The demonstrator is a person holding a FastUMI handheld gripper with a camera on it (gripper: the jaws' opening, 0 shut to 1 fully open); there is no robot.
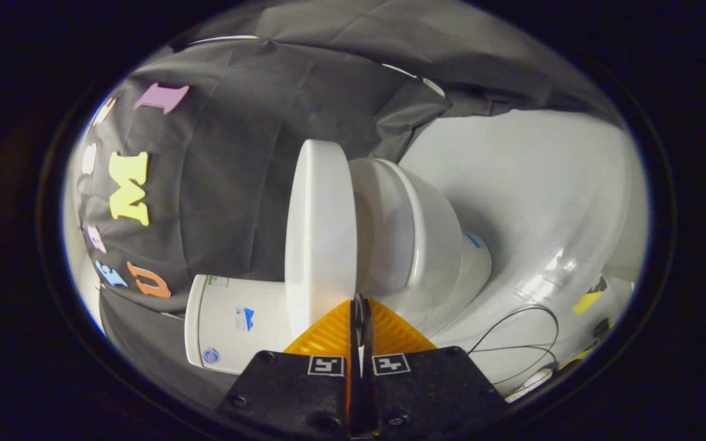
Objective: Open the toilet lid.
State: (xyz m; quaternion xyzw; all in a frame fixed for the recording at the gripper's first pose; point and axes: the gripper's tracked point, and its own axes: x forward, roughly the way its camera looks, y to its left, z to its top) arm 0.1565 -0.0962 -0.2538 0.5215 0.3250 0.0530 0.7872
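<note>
Lid raised clear of bowl.
Gripper fingers pressed together, tips at lid's near edge; lid's flat face runs straight ahead of the tips.

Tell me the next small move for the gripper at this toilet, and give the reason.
Probably ease the gripper back from the lid. The lid already stands raised off the seat, over toward the tank, so it looks open. The orange fingers are closed together just short of its edge, gripping nothing.
</note>
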